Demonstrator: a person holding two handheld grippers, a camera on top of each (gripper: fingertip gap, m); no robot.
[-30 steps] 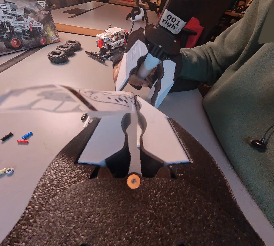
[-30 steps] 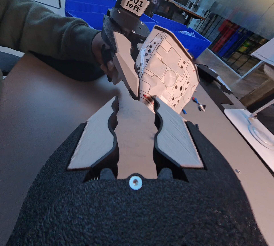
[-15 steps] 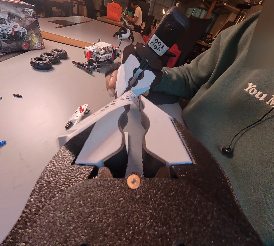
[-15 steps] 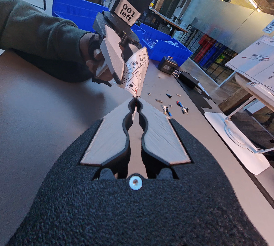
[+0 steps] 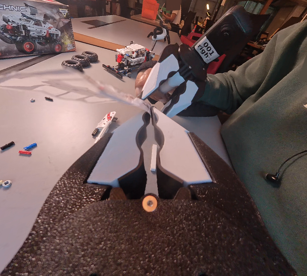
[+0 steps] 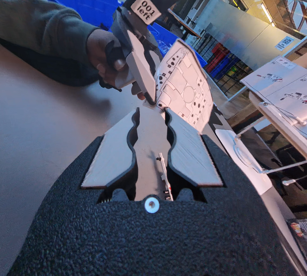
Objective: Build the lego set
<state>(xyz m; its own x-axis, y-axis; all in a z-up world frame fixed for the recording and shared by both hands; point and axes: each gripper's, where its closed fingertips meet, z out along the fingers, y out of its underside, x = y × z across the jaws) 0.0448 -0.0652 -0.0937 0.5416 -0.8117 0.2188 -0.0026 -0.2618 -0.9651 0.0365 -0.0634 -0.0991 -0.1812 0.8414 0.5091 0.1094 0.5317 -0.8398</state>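
Left gripper (image 5: 151,112) fingers clenched on a corner of the sticker sheet (image 6: 184,88), held up off the desk (image 5: 49,126), sheet fanning out to the left and motion-blurred in the left wrist view. Person's hand (image 6: 106,66) wraps the left gripper handle, green sleeve (image 6: 41,30) angled in over the desk edge. Right gripper (image 6: 152,110) fingers released, gap clear between them, the right fingertip (image 6: 167,111) just at the sheet's lower edge; contact can't be told. From the left wrist view the right gripper points down-left toward the left gripper's tips, hand under it.

Partly built lego truck (image 5: 132,56) sits far on the desk, three black tyres (image 5: 79,60) beside it, set box (image 5: 33,26) behind. White panel piece (image 5: 104,124) lies on the desk near the left gripper. Small pins (image 5: 25,149) scattered left.
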